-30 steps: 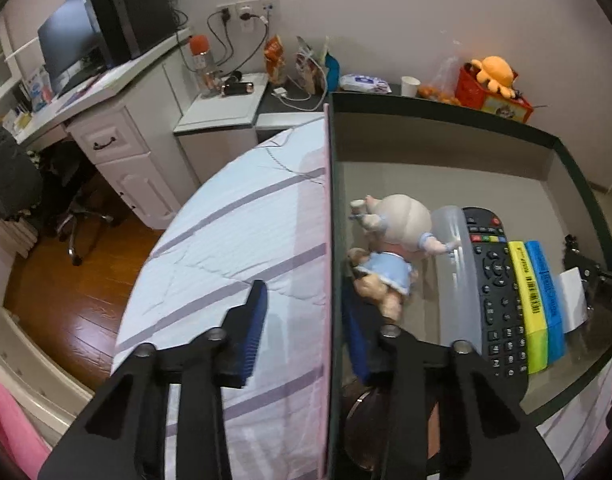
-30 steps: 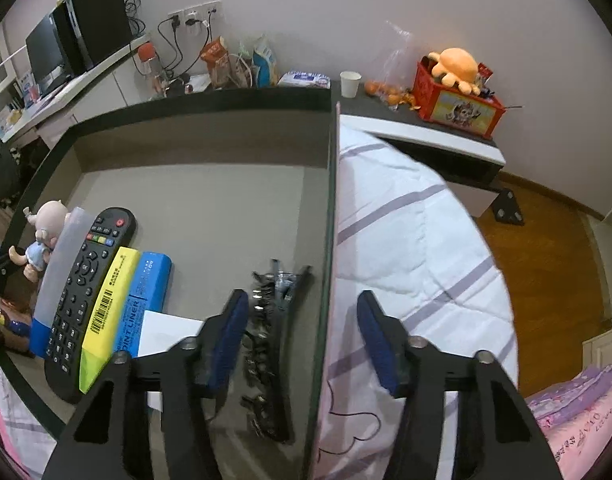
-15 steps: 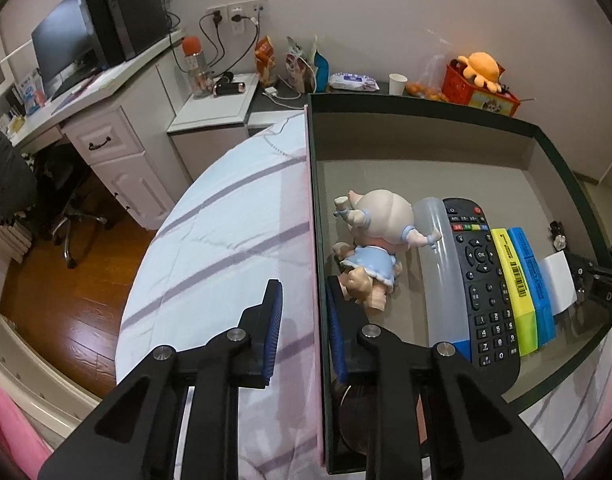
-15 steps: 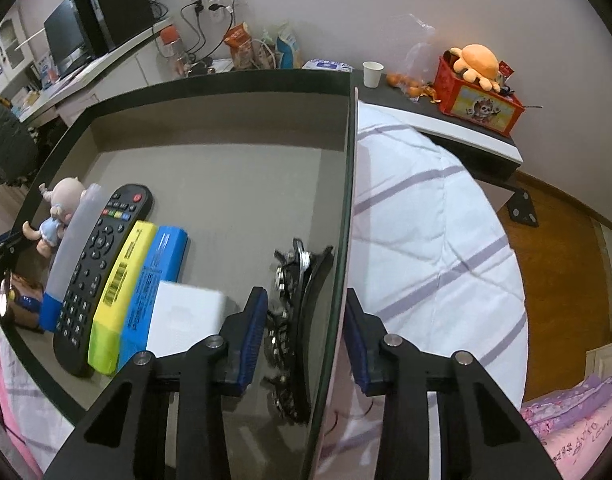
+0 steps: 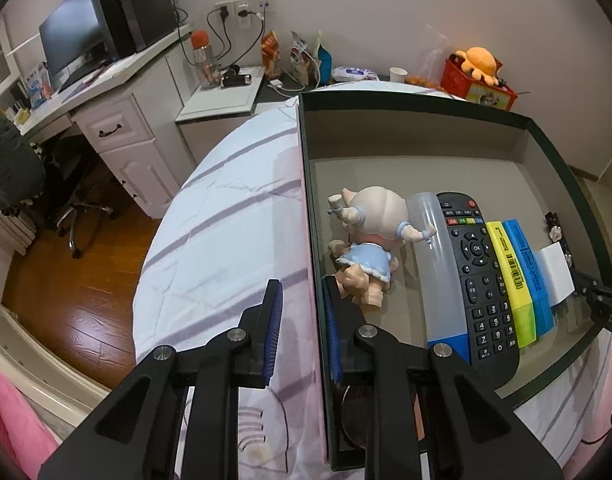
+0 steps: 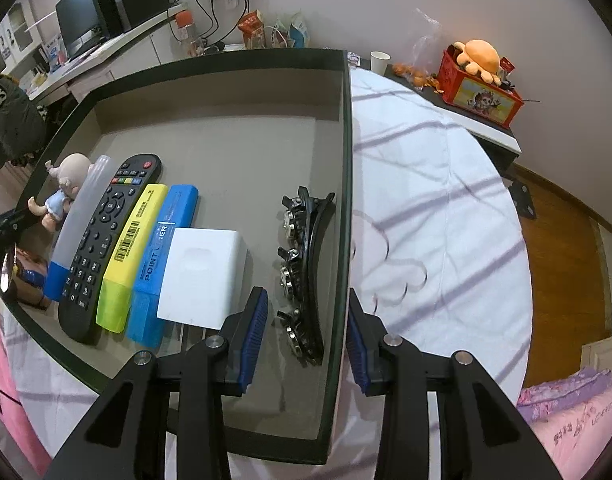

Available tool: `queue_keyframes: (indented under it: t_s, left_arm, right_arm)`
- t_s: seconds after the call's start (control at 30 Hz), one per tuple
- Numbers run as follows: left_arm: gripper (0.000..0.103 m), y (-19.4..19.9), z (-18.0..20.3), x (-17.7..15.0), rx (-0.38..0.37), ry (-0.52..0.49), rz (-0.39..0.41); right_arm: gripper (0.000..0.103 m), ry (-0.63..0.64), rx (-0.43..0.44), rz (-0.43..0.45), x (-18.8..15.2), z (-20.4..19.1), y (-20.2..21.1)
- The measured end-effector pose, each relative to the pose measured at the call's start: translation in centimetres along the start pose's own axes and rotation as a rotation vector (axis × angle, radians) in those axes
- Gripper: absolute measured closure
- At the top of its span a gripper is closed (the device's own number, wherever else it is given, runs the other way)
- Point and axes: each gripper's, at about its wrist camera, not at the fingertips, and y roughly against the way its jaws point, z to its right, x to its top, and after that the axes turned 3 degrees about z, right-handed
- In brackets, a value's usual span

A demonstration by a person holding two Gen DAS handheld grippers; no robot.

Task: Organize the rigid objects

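**Ana:** Box (image 6: 347,128) first. Dark green rim, grey inside, thin stiff walls. It sits on the striped bedsheet (image 5: 226,232), and each gripper straddles one of its side walls.

**Ben:** How are the jaws standing?

**Ana:** Left gripper (image 5: 302,334) is narrow, a blue pad either side of the left wall, close to it; I can't tell whether they press yet. Right gripper (image 6: 306,342) is wider, one pad inside near the hair clip (image 6: 309,276), one outside over the sheet, the right wall between them and not clamped.

**Ben:** How would it handle?

**Ana:** Light, I'd guess, but a thin wall may flex, and lifting by one side would tip the load. Taking both walls evenly, low near the near corners, looks safest.

**Ben:** And the load?

**Ana:** All loose and rigid: doll (image 5: 365,240) lying by the left wall, a frosted tube (image 5: 437,264) touching it, then remote (image 6: 106,236), yellow highlighter (image 6: 130,248), blue highlighter (image 6: 162,256), white block (image 6: 202,276). Smooth plastic on a smooth floor, so they'd slide if the box tilts. The doll seems the most breakable.

**Ben:** Surroundings?

**Ana:** Soft mattress underneath, so an unsteady base. Beyond it a white desk (image 5: 118,128) with a monitor (image 5: 74,44), wooden floor, and a red box holding an orange plush (image 6: 479,56) by the wall.
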Motion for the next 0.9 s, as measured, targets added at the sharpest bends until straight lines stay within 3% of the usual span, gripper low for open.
queue_keyframes:
  t_s: [0.5,0.9]
  left_arm:
    - [0.085,1.3,0.3,-2.0,-0.017,-0.038,0.007]
    - [0.082,2.2,1.4,-1.7,-0.005,-0.070,0.012]
  right_arm:
    - [0.065,-0.054,-0.012,-0.015,-3.9,-1.1,2.4]
    - [0.065,-0.100,0.004,0.000,-4.8,-0.8,2.9]
